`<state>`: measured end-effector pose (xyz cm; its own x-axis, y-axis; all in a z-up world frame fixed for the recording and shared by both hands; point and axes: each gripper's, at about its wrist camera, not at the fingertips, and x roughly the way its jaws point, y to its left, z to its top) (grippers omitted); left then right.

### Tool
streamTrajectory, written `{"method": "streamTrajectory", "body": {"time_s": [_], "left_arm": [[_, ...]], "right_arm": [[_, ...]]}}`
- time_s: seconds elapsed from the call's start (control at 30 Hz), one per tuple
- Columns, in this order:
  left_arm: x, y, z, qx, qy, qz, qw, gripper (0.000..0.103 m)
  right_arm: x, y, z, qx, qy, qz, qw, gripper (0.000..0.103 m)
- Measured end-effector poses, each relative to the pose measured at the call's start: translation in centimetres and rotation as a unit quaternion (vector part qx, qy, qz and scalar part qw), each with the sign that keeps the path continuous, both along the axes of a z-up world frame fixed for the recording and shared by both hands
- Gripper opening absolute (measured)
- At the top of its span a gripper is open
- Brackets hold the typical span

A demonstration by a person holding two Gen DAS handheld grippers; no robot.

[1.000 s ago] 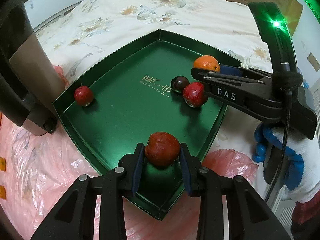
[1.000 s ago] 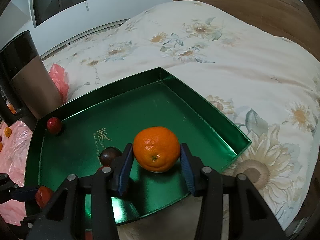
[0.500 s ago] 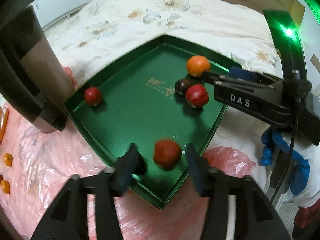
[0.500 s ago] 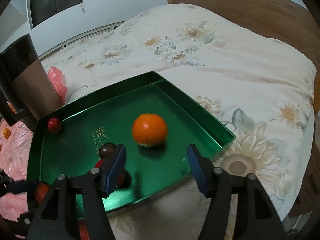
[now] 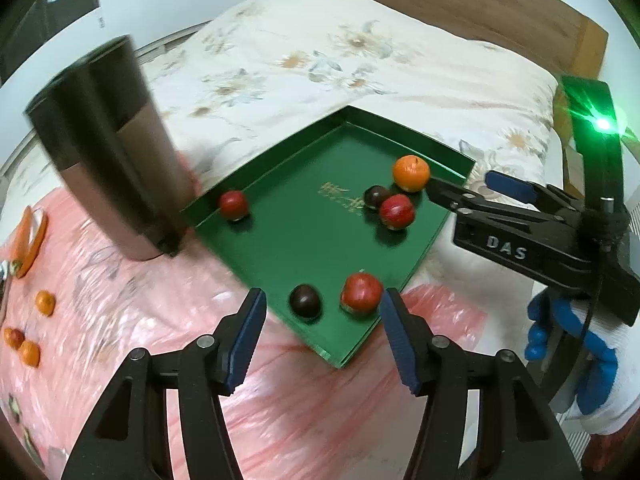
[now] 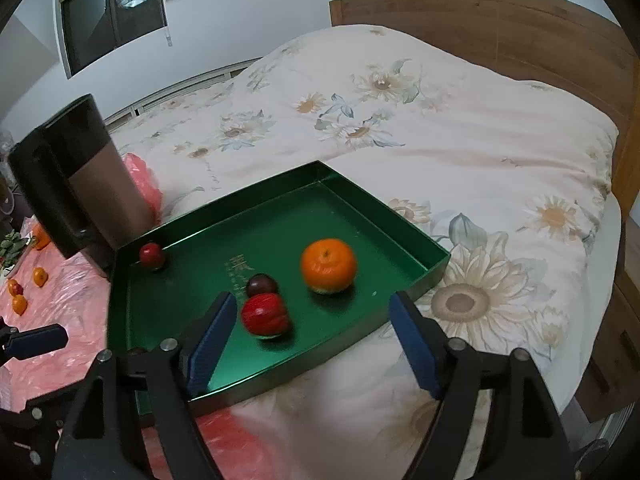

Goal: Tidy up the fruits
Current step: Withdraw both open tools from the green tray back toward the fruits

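Hovering: left gripper [image 5: 322,330] above the tray's near corner, jaws apart and just been opening, nothing pressed between the blue pads [image 5: 245,338]
Right gripper [image 6: 312,340]: spread wide over the tray's near edge, jaws just been opening, holding nothing; in the left wrist view it reaches in from the right, gripped by a blue-and-white gloved hand [image 5: 568,360]
Tray: green tray [image 5: 304,240] lies on a floral quilt [image 6: 440,120], its near corner over pink plastic sheeting [image 5: 160,320]
Orange: mandarin [image 6: 329,266] rests free on the tray floor toward its far right side
Red fruit, near corner: red apple [image 5: 361,294] sits just beside a dark plum [image 5: 305,300], both free of the pads
Middle pair: red fruit [image 6: 265,315] touching a second dark plum [image 6: 261,285], left of the mandarin
Far left: small red fruit [image 6: 152,256] against the tray's left wall
Beside tray: dark cylindrical container [image 6: 80,184] standing at its left
Loose fruit: small oranges [image 5: 45,303] on the pink sheeting, well left of the tray
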<state>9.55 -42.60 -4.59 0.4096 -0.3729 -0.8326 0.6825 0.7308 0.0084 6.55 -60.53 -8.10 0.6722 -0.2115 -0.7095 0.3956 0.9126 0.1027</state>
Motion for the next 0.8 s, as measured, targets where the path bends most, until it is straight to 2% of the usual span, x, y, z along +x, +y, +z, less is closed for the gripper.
{"method": "streamTrajectory", "body": {"time_s": [0.23,0.4,0.67,0.8], "left_arm": [[-0.9,5.2,1.2,-0.011,-0.030,0.052,0.9981,0.054],[-2.0,8.9,1.6,-0.014,-0.029,0.079,0.9963,0.054],[-3.5,13.2,2.6,-0.022,-0.039,0.114,0.9924,0.058],[-4.8,15.5,3.6,-0.024,-0.060,0.135,0.9887,0.063]], "right_arm": [[-1.7,2.8,2.0,-0.003,-0.013,0.007,1.000,0.103],[-2.9,5.3,2.7,0.000,-0.017,0.016,1.000,0.103],[-4.7,9.8,4.1,0.006,-0.025,0.041,0.999,0.103],[-5.3,12.1,4.8,0.010,-0.031,0.057,0.998,0.103]]}}
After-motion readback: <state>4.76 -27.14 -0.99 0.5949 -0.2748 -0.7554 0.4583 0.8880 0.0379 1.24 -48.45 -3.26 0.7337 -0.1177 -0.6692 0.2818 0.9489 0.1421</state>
